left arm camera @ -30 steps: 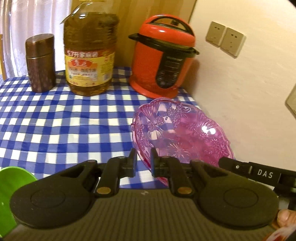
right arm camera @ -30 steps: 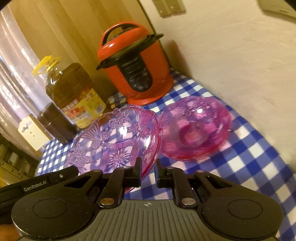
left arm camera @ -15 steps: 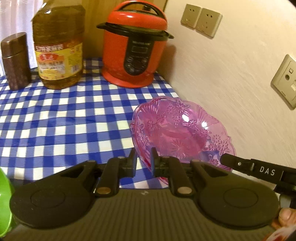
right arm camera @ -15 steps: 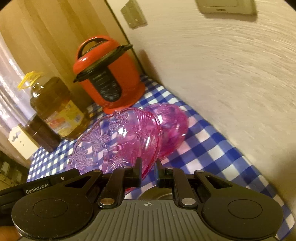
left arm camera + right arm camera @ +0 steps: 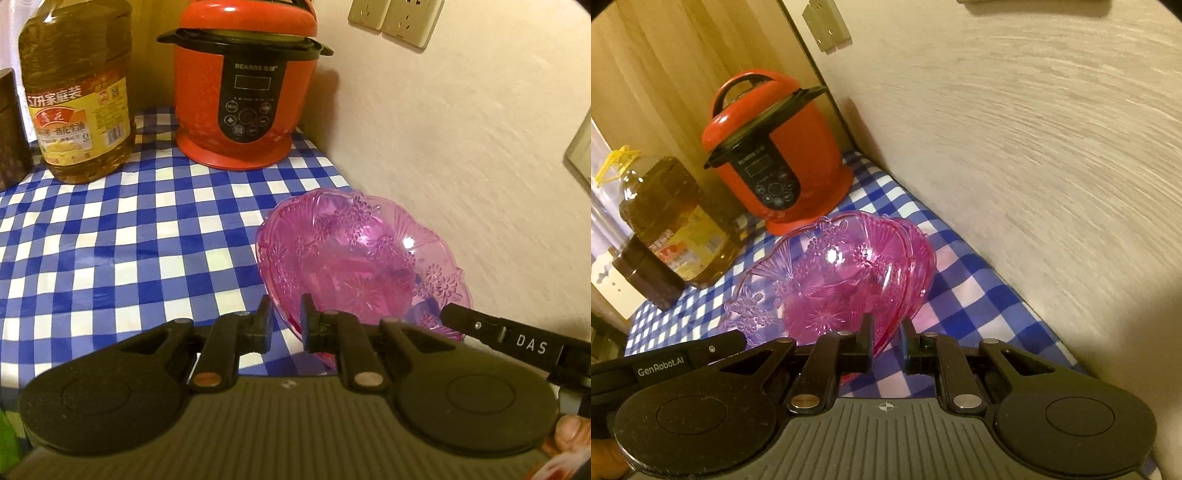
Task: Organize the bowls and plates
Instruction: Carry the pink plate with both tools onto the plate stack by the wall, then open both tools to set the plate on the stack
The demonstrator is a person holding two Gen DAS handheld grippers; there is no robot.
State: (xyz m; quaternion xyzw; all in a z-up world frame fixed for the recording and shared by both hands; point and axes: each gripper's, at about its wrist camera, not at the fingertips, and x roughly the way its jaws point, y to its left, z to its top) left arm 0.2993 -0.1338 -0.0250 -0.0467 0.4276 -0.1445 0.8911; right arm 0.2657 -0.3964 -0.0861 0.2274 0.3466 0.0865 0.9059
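Item one: pink dish (image 5: 354, 258), clear plastic with a moulded flower pattern. I have it pinched at two points on its rim. My left gripper (image 5: 286, 321) is clamped on the near-left rim; my right gripper (image 5: 886, 345) is clamped on the rim at the opposite side. Both sets of jaws stand nearly together, with only the thin rim between the pads. The dish is carried tilted, over the right edge of the table (image 5: 110, 240), close to the wall (image 5: 461, 166).

Item two: second pink bowl (image 5: 921, 254), same colour, directly beneath and behind the dish in the right wrist view. Only its far rim shows past the dish. I cannot tell whether the two touch.

Item three: table, under a blue-and-white check cloth.

Item four: red cooker (image 5: 245, 85), with a black control panel, in the far right corner of the table, well behind the dish.

Item five: oil bottle (image 5: 75, 92), with a yellow label, along the far edge to the cooker's left.

Item six: dark canister (image 5: 11, 129), just left of the bottle, partly cut off.

Item seven: sockets (image 5: 395, 16) on the wall above the cooker.
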